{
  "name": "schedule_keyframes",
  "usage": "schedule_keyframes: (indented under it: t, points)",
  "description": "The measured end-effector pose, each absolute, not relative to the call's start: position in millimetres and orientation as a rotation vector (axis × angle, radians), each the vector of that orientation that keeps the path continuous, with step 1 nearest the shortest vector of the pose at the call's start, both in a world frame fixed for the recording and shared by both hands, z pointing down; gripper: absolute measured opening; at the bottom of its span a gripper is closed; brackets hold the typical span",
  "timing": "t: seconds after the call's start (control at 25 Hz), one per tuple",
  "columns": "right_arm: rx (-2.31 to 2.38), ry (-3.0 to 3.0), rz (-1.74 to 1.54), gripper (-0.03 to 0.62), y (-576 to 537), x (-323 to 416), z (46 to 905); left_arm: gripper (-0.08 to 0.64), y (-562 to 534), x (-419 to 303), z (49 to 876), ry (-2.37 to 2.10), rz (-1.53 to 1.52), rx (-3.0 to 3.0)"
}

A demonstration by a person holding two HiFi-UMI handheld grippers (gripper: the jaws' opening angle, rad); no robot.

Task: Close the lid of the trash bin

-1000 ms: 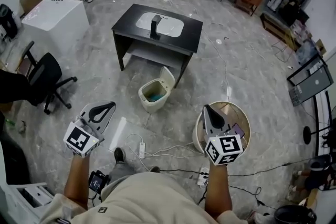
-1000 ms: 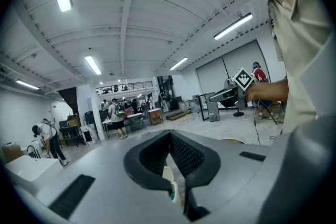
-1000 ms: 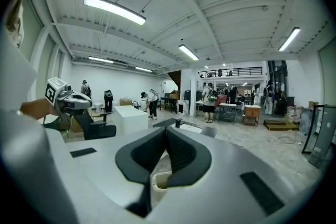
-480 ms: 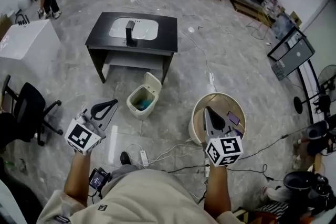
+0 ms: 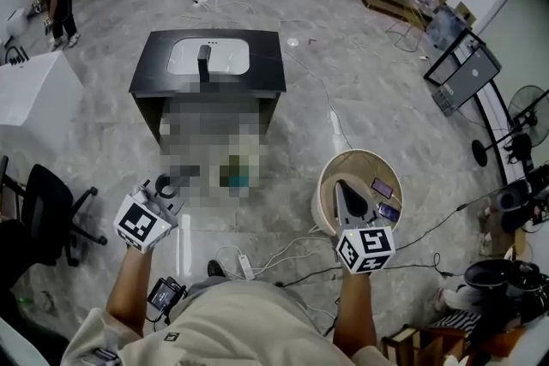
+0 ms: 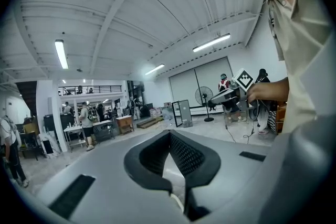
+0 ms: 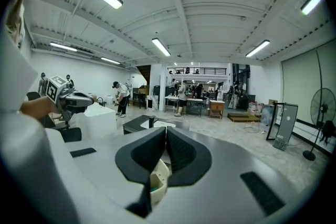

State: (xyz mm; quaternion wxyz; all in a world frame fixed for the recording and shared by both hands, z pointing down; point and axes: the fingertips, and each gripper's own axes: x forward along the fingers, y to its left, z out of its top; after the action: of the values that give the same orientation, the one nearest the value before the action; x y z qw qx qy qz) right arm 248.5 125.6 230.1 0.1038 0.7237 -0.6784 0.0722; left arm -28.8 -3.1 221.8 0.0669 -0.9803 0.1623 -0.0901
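Left gripper [image 5: 165, 186] and right gripper [image 5: 340, 184], both clenched empty, have drawn nearer the trash bin [image 7: 157, 182]; lid [image 7: 164, 168] still up, closing pending.

Left gripper [image 5: 163, 187] is turning and edging right in the head view, so its jaws are foreshortening where they were showing full length a second ago. The head camera is panning as well: the black table [image 5: 266, 66] is sliding from centre-right over to centre-left, and the round basket [image 5: 360, 157] is creeping up-frame behind the right gripper [image 5: 341, 186].
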Motion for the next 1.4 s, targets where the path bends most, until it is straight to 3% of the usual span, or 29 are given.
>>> schedule_keyframes:
  t: [0.76,1.12,1.4]
  points:
    - [2.094,-1.924,0.212,0.025,49,193,236,0.015,-74,-86,238,0.468,-0.249,-3.039]
    - [1.976,-2.071,0.248,0.025,-27,210,264,0.015,-105,-94,247,0.661,-0.284,-2.983]
    - [1.807,-2.207,0.278,0.025,-100,248,291,0.015,-133,-58,258,0.86,-0.362,-2.968]
